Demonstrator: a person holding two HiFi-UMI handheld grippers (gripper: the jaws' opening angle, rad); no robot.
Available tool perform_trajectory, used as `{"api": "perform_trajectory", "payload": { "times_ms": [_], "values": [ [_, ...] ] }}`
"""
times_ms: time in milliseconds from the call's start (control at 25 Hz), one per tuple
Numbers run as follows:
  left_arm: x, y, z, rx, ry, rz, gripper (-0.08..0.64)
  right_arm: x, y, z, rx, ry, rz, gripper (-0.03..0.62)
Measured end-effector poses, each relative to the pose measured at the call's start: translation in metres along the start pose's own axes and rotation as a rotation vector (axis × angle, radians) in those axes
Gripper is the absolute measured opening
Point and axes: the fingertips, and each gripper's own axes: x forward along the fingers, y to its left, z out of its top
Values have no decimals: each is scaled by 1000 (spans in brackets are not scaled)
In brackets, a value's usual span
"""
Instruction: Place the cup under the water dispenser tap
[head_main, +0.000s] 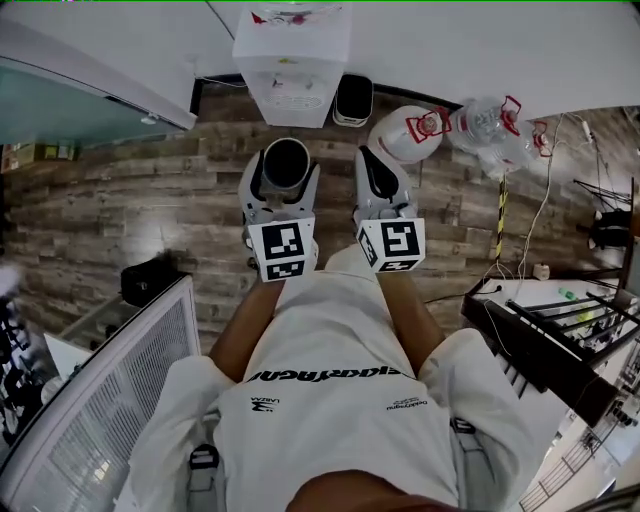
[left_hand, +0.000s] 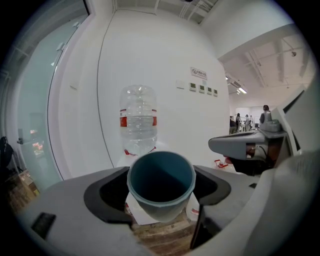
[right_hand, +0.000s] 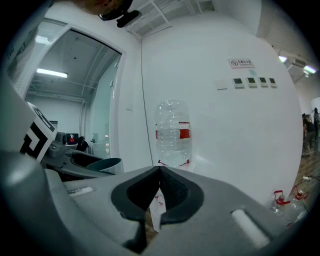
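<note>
The water dispenser (head_main: 290, 75) stood against the white wall at twelve o'clock from me, well apart from both of my grippers across bare wood floor. I judged this the carrying step, with the placing not yet begun. The clear bottle (left_hand: 138, 120) upended on top of it had a red label. I could not tell how much water it held. Spare bottles (head_main: 490, 130) lay on the floor at about two o'clock, and they looked empty.

My left gripper (head_main: 284, 172) had its jaws set wide and clamped on the sides of the cup (left_hand: 161, 182), upright, mouth open to the camera, nothing inside. My right gripper (right_hand: 159, 192) rode alongside at three o'clock of the left, jaws pressed together with nothing between them.

Next, I reckoned, the cup had to come close in under the tap, upright, onto the ledge below it. The tap itself was too small for me to pick out, so lining up would need a nearer look.
</note>
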Motion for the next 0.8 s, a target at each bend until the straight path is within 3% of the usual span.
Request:
{"api": "perform_trajectory", "payload": {
  "times_ms": [360,800],
  "values": [
    [86,5,-41,8,78,15,364,61,-50,-38,12,38,-25,2],
    [183,0,-92,-41,104,84,365,117,-97,-131,61,124,29,2]
  ]
}}
